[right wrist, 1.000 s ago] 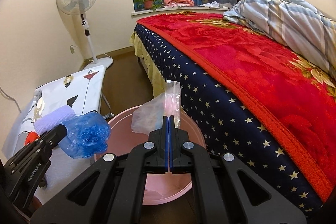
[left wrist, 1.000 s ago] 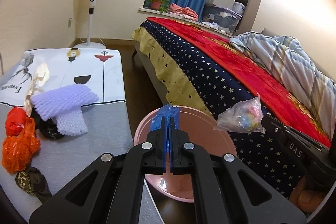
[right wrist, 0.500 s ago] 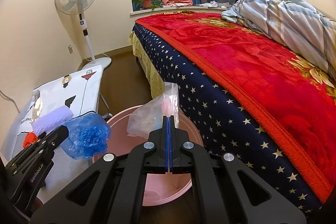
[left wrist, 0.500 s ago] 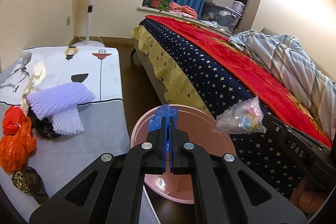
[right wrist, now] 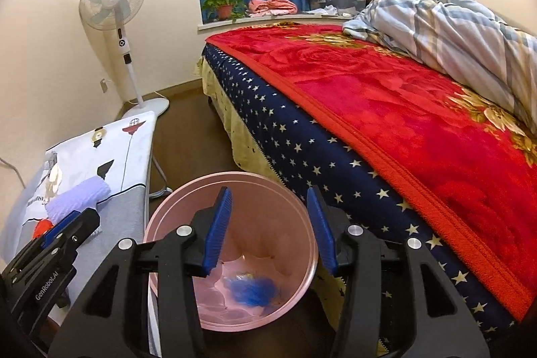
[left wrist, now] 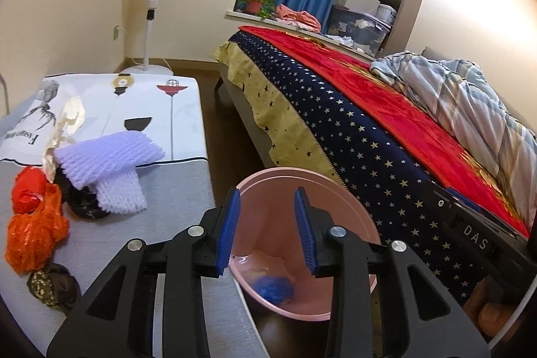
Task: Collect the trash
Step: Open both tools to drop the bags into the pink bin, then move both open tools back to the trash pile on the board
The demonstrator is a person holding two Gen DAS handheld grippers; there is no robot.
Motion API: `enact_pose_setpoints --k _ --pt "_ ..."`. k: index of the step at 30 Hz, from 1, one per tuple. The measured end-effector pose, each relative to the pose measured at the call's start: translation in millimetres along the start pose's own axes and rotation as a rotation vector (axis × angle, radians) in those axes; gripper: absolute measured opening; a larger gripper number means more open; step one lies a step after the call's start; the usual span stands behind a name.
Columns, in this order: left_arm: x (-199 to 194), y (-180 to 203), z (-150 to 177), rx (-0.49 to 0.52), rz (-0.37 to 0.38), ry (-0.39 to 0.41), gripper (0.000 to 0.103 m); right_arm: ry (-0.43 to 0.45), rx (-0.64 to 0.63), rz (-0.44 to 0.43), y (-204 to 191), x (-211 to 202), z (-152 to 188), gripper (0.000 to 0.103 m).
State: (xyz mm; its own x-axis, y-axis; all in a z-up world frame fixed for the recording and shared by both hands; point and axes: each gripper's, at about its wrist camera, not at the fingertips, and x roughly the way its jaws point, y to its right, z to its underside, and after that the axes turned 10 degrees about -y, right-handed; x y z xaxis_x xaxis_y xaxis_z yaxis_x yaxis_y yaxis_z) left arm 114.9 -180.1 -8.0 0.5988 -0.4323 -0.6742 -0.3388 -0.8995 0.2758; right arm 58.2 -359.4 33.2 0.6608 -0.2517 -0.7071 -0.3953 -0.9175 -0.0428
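both claws have just opened, and the two items they carried a moment ago are no longer between the pads. the blue plastic bag [right wrist: 253, 289] now lies at the bottom of the pink bin [right wrist: 188, 200], which stands on the floor between the worktop [left wrist: 174, 190] and the bed [left wrist: 352, 130]. a pale, clear film beside the blue bag in the right wrist view is probably the transparent bag released by the right claw, though its outline is too faint to confirm. judgement: this drop-off is complete for both items, and both claws are free for the next pickup.

left claw [left wrist: 266, 227]: jaws parted to a moderate gap, nothing between the pads, nothing touched. it hangs over the near rim of the bin, pointing down into it.

right claw [right wrist: 268, 230]: jaws parted somewhat wider, likewise empty and clear of the bin wall. it hangs above the bin opening.

trash not yet collected remains on the worktop, well apart from the bin:
- two pale purple foam nets [left wrist: 110, 163], stacked crosswise.
- a black bag [left wrist: 80, 200], partly under the nets.
- a red item [left wrist: 28, 192] and a crumpled orange bag [left wrist: 33, 237], touching.
- a dark patterned bundle [left wrist: 53, 286] near the front edge.
- a cream wrapper [left wrist: 67, 123] behind the nets.

judgement: the next cycle calls for moving both claws to this group.
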Motion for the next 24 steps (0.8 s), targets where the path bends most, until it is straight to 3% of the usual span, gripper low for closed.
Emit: enact_pose_setpoints --k 24 --pt "-67.7 -76.4 13.2 -0.087 -0.127 0.076 0.033 0.061 -0.108 -0.144 -55.7 -28.7 12.5 0.047"
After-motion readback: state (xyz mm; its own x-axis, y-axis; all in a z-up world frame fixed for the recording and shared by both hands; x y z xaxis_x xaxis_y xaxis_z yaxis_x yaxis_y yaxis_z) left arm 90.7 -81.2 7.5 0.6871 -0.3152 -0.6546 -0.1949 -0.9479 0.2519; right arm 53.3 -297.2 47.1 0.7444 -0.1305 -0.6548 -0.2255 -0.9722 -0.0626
